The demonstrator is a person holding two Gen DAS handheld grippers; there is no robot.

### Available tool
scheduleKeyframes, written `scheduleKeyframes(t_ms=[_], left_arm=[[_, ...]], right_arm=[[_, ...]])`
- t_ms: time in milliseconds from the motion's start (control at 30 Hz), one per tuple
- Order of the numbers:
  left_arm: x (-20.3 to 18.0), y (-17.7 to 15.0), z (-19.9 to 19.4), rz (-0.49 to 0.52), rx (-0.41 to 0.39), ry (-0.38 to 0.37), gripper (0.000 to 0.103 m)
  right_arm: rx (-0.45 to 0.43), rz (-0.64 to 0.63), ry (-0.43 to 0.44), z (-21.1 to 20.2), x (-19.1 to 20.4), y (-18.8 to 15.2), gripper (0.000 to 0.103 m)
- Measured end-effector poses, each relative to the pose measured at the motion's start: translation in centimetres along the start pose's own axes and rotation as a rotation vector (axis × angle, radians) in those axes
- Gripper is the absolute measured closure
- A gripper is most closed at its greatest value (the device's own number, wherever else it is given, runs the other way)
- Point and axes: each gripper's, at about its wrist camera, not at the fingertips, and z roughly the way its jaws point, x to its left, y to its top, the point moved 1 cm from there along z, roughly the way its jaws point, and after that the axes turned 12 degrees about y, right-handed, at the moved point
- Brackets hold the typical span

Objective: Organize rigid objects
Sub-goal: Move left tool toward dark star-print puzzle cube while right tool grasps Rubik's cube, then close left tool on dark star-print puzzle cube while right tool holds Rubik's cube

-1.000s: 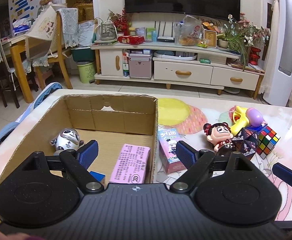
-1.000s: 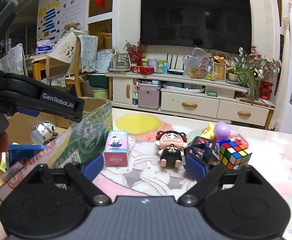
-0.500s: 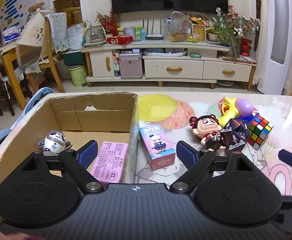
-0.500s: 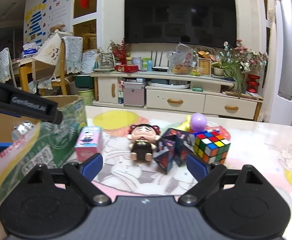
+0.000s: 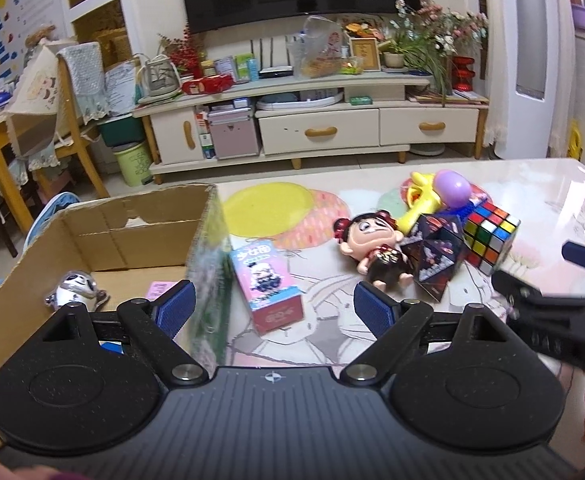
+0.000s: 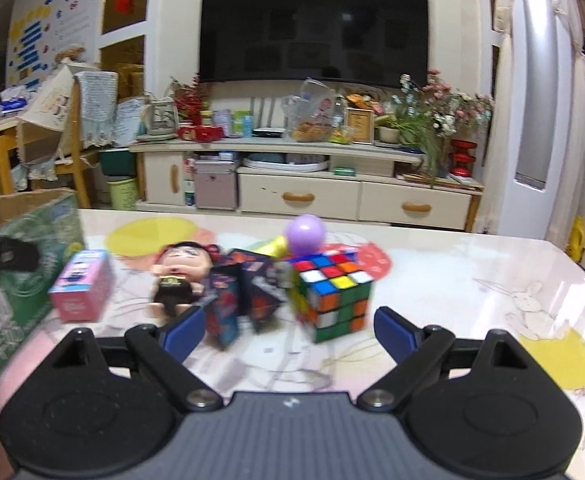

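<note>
1. The left claw (image 5: pixel 273 307) is hovering spread wide and holding nothing — its left finger is over the box (image 5: pixel 92 236), its right finger over the counter (image 5: pixel 532 188).
2. The pink carton (image 5: pixel 266 286) is lying between its fingers, just beside the box wall.
3. The right claw (image 6: pixel 288 330) is also standing spread and empty, facing the cube (image 6: pixel 332 296) and the dark folded toy (image 6: pixel 240 296).
4. The doll (image 5: pixel 376 248) is lying against this toy — a panda figure (image 5: pixel 74 290) is sitting inside the box.

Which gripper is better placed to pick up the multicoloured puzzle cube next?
Probably the right gripper: its open jaws face the multicoloured puzzle cube closely. The left gripper, also open, straddles the cardboard box wall beside the pink carton.
</note>
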Motion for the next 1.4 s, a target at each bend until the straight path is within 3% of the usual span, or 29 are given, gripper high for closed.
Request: scheduleKeyframes(t_ms=[300, 700, 800, 967, 1133, 1400], left_arm=[[-1.6, -0.8, 0.0, 0.047, -0.015, -0.059, 0.0], [-4.9, -0.8, 1.2, 0.074, -0.037, -0.146, 0.0], [-6.1, -1.1, 1.3, 0.092, -0.049, -0.165, 0.0], [-8.5, -1.3, 1.8, 0.127, -0.073, -0.197, 0.0], [-10.4, -1.1, 3.1, 0.138, -0.09, -0.197, 0.0], [-12.0, 0.2, 4.8, 0.151, -0.136, -0.178, 0.0]], right_arm=[[0.017, 0.053, -0.027, 3.2, -3.9, 0.1, 0.012], [0.044, 0.122, 0.061, 6.7, -6.7, 0.9, 0.013], [0.05, 0.138, 0.099, 7.1, -6.8, 0.9, 0.017], [0.057, 0.145, 0.171, 7.1, -7.3, 1.2, 0.044], [0.062, 0.161, 0.209, 6.6, -8.2, 1.2, 0.044], [0.069, 0.15, 0.144, 5.5, -10.2, 1.2, 0.045]])
